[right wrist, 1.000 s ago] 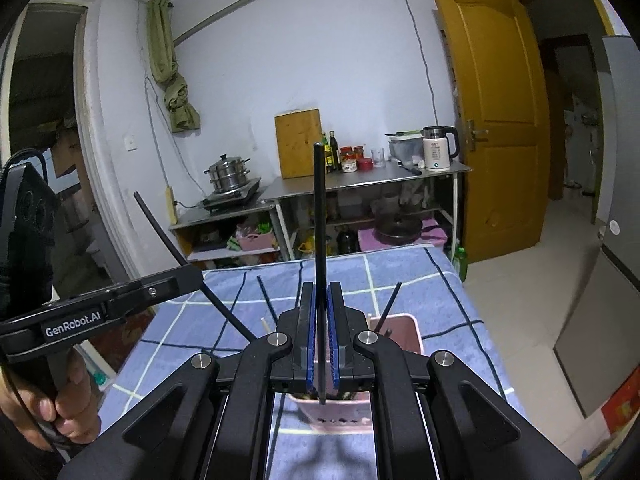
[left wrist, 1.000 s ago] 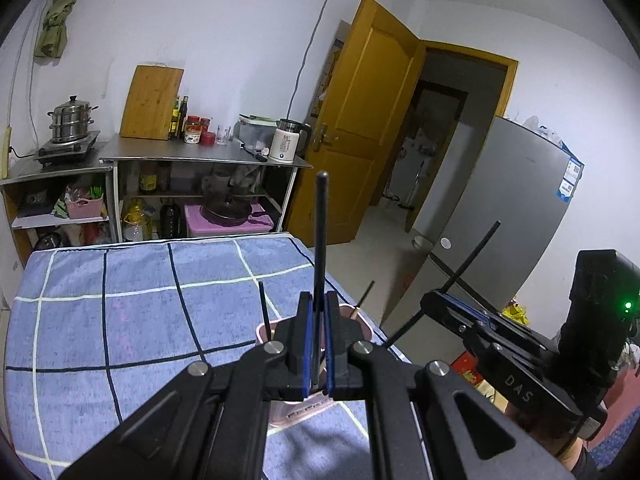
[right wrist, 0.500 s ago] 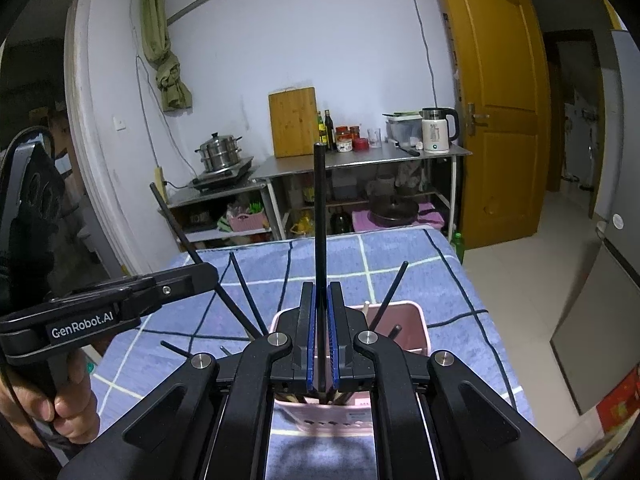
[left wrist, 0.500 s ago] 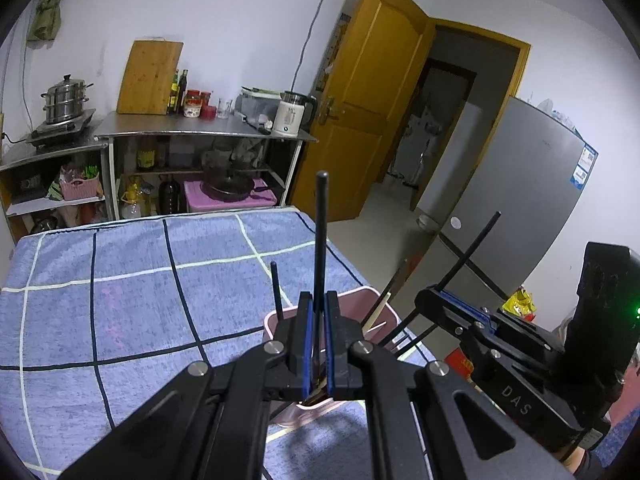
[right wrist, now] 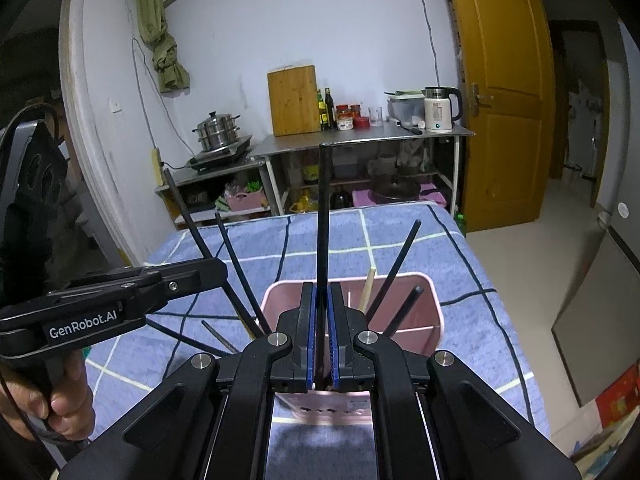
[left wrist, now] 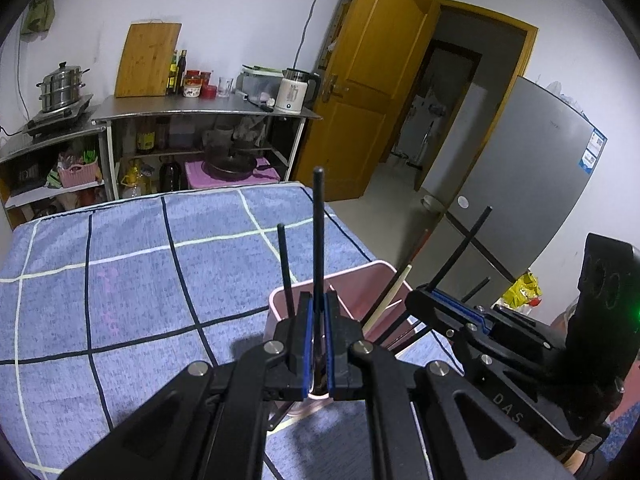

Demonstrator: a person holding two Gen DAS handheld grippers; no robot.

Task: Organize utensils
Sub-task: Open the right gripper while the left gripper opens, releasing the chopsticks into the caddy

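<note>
On the blue checked cloth point(right wrist: 400, 232) stands the pink holder point(right wrist: 434, 304), and I place everything by it. It sits near the cloth's edge on the fridge side, already bristling with black chopsticks and one pale one point(right wrist: 367, 292), leaning every which way.

My left gripper point(left wrist: 317, 340) hangs just over the holder's near rim, jaws clamped on a black chopstick point(left wrist: 319, 232) that stands upright, its lower end hidden behind my fingers. My right gripper point(right wrist: 321, 336) sits over the holder from the other side, pinched tight on its own black chopstick point(right wrist: 323, 216), also upright. In the right view my left hand point(right wrist: 48, 396) grips its handle beside the holder.

What worries me: both sticks are going into one crowded holder together. If a tip meets a leaning stick or the rim, it may skid in my grip or tip the light holder, which could slide off the cloth's edge. The two grippers could also knock together above it.
</note>
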